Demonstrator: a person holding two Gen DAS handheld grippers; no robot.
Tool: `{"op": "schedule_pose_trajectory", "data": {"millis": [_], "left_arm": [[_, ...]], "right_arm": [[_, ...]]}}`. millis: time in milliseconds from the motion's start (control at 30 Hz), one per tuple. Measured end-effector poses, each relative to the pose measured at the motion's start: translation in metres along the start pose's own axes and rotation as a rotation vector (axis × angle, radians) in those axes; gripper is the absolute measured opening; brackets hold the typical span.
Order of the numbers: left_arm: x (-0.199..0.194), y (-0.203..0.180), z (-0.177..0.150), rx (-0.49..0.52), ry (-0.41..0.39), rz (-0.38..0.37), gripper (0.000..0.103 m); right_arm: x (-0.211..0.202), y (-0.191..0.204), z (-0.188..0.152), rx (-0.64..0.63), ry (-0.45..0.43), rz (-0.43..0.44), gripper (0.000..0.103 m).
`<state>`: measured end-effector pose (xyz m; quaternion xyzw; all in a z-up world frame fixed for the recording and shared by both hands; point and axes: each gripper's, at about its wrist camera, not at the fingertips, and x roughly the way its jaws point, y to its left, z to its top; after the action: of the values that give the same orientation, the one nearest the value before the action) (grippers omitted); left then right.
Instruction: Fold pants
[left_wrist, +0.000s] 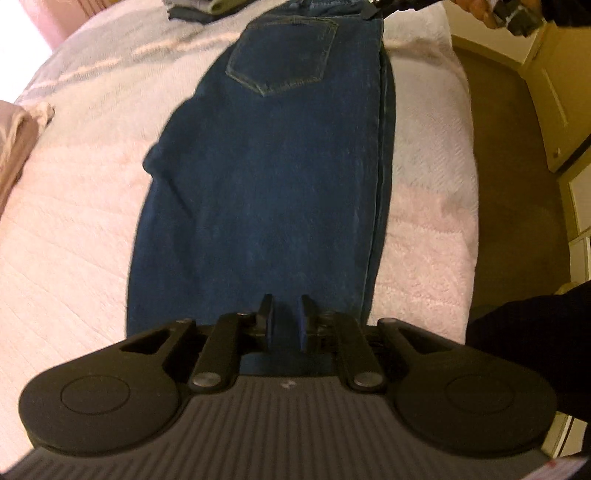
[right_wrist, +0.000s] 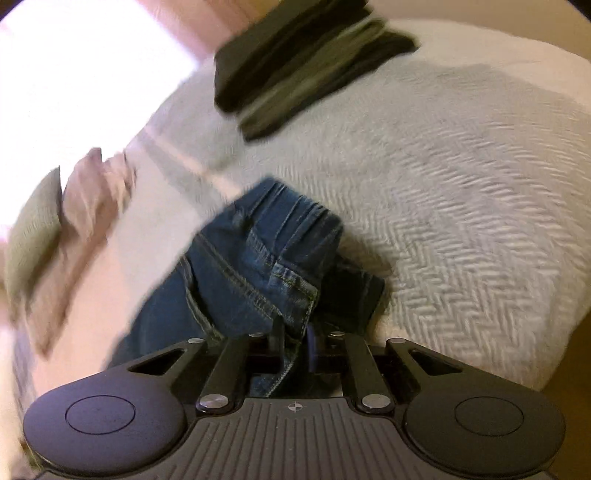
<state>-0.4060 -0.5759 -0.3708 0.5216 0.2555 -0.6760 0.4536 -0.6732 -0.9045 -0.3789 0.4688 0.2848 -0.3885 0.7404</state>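
A: Jeans (left_wrist: 266, 177)?
B: Flat lengthwise on the quilted bedspread (left_wrist: 74, 229), back pocket up.
A: Grippers?
B: Left gripper (left_wrist: 286, 317) fingers slightly apart over the leg end; right gripper (right_wrist: 295, 345) clamped on the waistband (right_wrist: 280, 258).

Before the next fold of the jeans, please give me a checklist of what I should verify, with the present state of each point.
1. Right hand-held gripper holds the jeans: ok, denim sits between its fingers at the waistband end.
2. Left hand-held gripper holds the leg end: cannot tell, its fingers are close together over the denim, but a gap shows.
3. Legs stacked one on the other: ok, edges line up along the right side.
4. Cloth flat: not ok, a wrinkle shows at the left edge.
5. Pile of folded clothes apart from the jeans: ok in the right wrist view.
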Motion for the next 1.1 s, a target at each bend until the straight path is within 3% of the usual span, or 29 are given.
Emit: {"op": "schedule_pose_trajectory", "data": {"millis": [100,167,267,367,500,633,767,833,933,1033,1100], "left_arm": [[0.018,-0.002,-0.007,-0.009,0.051,-0.005,0.011],[0.026,-0.003,-0.017,-0.016,0.078,-0.006,0.012],[0.025,-0.001,-0.034,-0.051,0.076,-0.005,0.012],[0.017,0.005,-0.051,-0.112,0.06,-0.006,0.012],[0.0,0.01,-0.056,-0.173,-0.026,-0.01,0.012],[-0.002,0.005,-0.038,-0.159,-0.131,-0.057,0.016],[0.017,-0.007,-0.025,-0.136,-0.135,-0.1,0.016],[0.027,-0.009,-0.026,-0.149,-0.099,-0.119,0.016],[0.027,-0.006,-0.028,-0.178,-0.074,-0.126,0.017],[0.014,0.009,-0.027,-0.249,-0.073,-0.107,0.017],[0.008,0.025,-0.02,-0.31,-0.081,-0.073,0.019]], "right_arm": [[0.021,-0.001,-0.008,-0.058,0.053,-0.063,0.013],[0.02,0.001,-0.015,-0.086,0.032,-0.078,0.016],[0.008,0.012,-0.023,-0.113,0.0,-0.158,0.032],[-0.006,0.025,-0.037,-0.118,-0.033,-0.243,0.033],[-0.02,0.059,-0.053,-0.17,-0.079,-0.174,0.033],[-0.008,0.081,-0.069,-0.152,-0.019,-0.053,0.034],[0.012,0.093,-0.099,-0.182,0.062,0.05,0.033],[0.023,0.094,-0.111,-0.249,0.099,0.036,0.033],[0.034,0.082,-0.118,-0.253,0.27,-0.106,0.033],[0.011,0.09,-0.104,-0.318,0.23,-0.135,0.034],[-0.002,0.11,-0.085,-0.395,0.179,-0.086,0.034]]}}
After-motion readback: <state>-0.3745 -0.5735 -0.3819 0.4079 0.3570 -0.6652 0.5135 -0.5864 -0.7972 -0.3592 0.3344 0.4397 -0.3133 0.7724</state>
